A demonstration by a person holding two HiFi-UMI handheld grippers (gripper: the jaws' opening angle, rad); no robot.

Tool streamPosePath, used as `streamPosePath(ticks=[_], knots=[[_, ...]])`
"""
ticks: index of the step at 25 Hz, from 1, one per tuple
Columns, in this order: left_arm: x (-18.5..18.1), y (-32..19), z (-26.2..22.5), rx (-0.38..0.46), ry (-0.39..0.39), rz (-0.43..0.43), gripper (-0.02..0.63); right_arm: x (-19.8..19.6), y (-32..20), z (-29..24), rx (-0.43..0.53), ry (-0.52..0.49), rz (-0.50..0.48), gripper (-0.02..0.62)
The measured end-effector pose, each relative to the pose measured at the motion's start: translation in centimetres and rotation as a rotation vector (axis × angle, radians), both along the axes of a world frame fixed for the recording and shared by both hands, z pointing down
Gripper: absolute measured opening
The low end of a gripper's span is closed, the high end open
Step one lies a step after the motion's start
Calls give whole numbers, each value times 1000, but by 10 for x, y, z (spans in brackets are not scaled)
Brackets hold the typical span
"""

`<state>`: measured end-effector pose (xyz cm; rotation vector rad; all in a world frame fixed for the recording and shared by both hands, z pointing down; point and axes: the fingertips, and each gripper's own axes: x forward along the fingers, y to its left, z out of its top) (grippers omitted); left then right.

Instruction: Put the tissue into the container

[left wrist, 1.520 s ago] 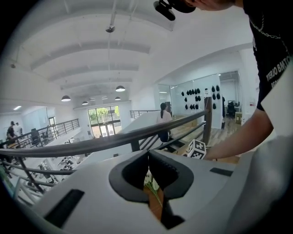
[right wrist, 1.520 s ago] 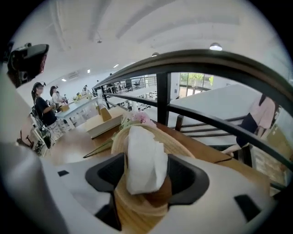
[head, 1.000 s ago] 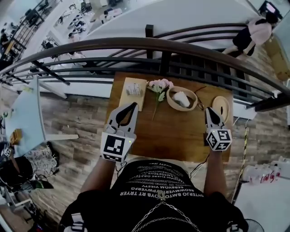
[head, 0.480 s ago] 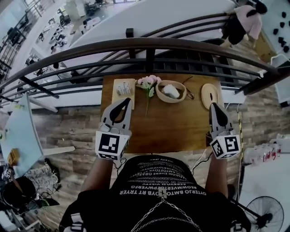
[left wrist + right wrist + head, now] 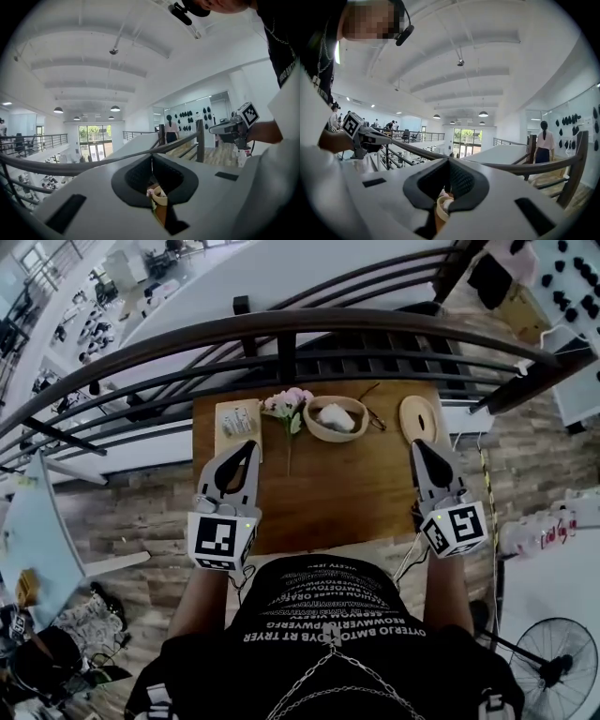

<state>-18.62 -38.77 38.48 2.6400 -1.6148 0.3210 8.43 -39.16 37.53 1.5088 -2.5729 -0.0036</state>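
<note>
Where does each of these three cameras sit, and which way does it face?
Head view: on the person's head, facing steeply down at the brown wooden table; shows torso, arms, left gripper, right gripper.
Left gripper view: rides the left gripper, looking level over the dark metal railing; shows its closed jaws.
Right gripper view: rides the right gripper, facing likewise; shows its closed jaws.
Shared: each gripper view catches the other gripper and the pale wooden bowl.

Wooden surface (image 5: 337, 493): pale board (image 5: 238, 418), pink flowers (image 5: 287, 401) ahead of left tool (image 5: 250, 445); container (image 5: 335, 435) farther out between tools; round disc (image 5: 418, 418) ahead of right tool (image 5: 418, 445).
</note>
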Motion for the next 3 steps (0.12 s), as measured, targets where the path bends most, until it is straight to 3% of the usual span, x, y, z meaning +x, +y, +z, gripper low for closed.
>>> streamPosePath(ticks=[3], knots=[[1, -2, 2, -2, -4, 4, 29, -8, -5, 3, 0, 16, -15, 14]])
